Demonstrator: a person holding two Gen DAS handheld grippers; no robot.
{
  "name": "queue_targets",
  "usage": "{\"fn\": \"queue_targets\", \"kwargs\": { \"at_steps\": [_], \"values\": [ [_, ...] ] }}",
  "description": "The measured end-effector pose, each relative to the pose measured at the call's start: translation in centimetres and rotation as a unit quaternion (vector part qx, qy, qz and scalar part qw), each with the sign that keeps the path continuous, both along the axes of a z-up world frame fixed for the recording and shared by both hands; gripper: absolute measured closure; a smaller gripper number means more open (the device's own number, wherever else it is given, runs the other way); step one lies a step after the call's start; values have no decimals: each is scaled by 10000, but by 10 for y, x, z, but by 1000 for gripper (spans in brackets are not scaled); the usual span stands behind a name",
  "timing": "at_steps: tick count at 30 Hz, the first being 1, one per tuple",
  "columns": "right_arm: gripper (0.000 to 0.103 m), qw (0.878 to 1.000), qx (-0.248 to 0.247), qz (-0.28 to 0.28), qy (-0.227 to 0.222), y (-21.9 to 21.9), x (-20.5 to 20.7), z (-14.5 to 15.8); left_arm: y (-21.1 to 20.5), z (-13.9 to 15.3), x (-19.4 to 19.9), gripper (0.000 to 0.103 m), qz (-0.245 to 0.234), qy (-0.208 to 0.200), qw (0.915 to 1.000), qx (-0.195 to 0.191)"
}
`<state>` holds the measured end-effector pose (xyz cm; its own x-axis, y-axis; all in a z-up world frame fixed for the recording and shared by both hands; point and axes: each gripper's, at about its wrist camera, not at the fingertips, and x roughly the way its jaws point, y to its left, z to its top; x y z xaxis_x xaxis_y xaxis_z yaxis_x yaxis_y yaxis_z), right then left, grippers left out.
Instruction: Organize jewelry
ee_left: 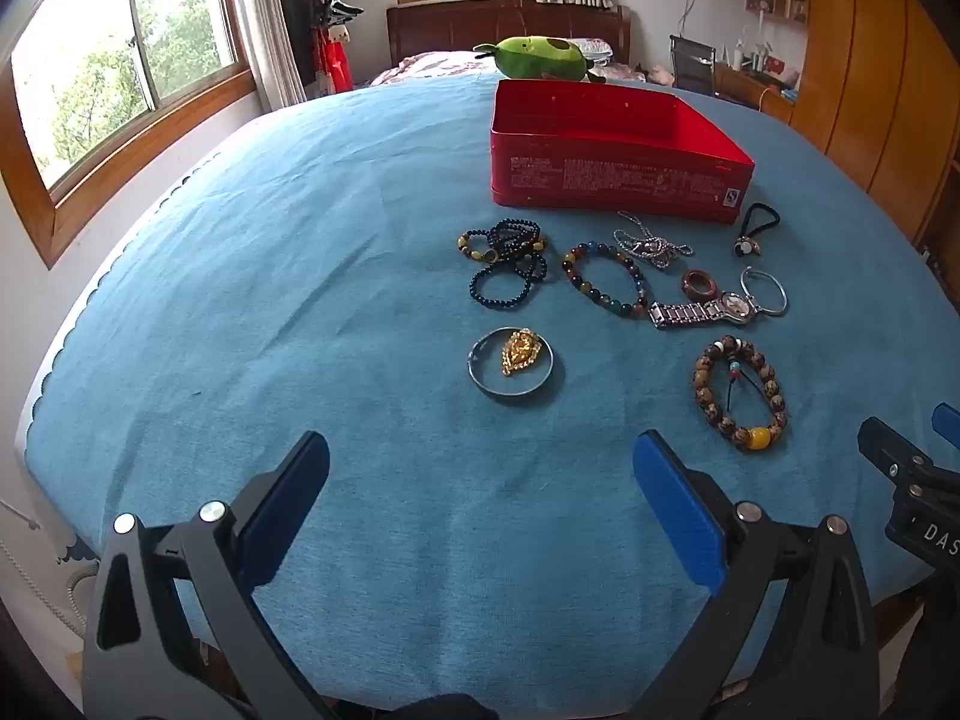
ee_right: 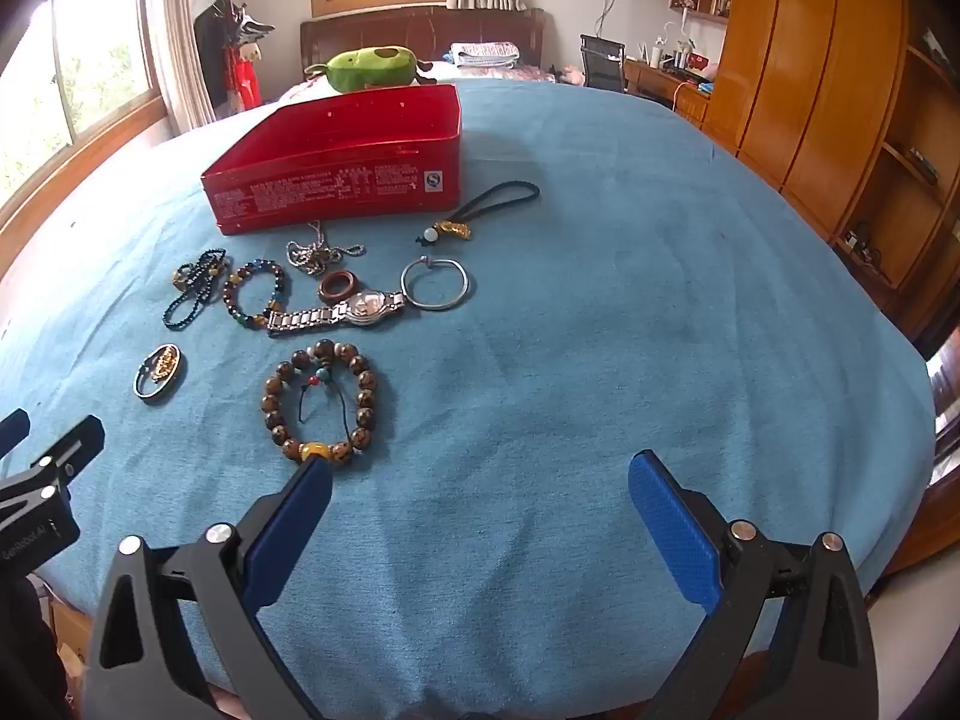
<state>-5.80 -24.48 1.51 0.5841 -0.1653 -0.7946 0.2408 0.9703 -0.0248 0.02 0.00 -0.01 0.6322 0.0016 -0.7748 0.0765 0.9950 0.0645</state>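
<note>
Left gripper (ee_left: pixel 480 462) jaws wide open, empty; right gripper (ee_right: pixel 480 480) likewise. Jewelry spread beside red tin (ee_left: pixel 618 180) on blue cloth (ee_left: pixel 300 300).

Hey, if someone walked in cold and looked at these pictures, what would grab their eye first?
Most striking is the open red metal tin at the far middle of the blue tablecloth, nothing showing inside it. Just in front of it lies a scatter of jewelry, notably the brown wooden bead bracelet with a yellow bead nearest the right gripper and the silver metal wristwatch behind it.
</note>
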Motion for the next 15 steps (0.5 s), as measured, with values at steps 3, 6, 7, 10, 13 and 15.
{"fn": "queue_targets", "kwargs": {
  "at_steps": [3, 6, 7, 10, 13, 15],
  "values": [
    [4, 10000, 0, -4, 0, 0, 0, 0, 0, 0, 0, 3, 1, -17, 10000, 7],
    [4, 10000, 2, -7, 3, -1, 1, -1, 0, 0, 0, 3, 2, -16, 10000, 9],
    [4, 10000, -10, -3, -6, 0, 0, 0, 0, 0, 0, 3, 1, -16, 10000, 8],
    [4, 10000, -7, -10, -6, -1, 0, 0, 0, 0, 0, 3, -3, -23, 10000, 4],
    [4, 10000, -5, -5, 0, -1, 1, 0, 2, -1, 0, 3, -6, -34, 10000, 7],
    [4, 10000, -3, -7, -3, -1, 1, 0, 1, -1, 1, 3, -6, -27, 10000, 9]
  ]
}}
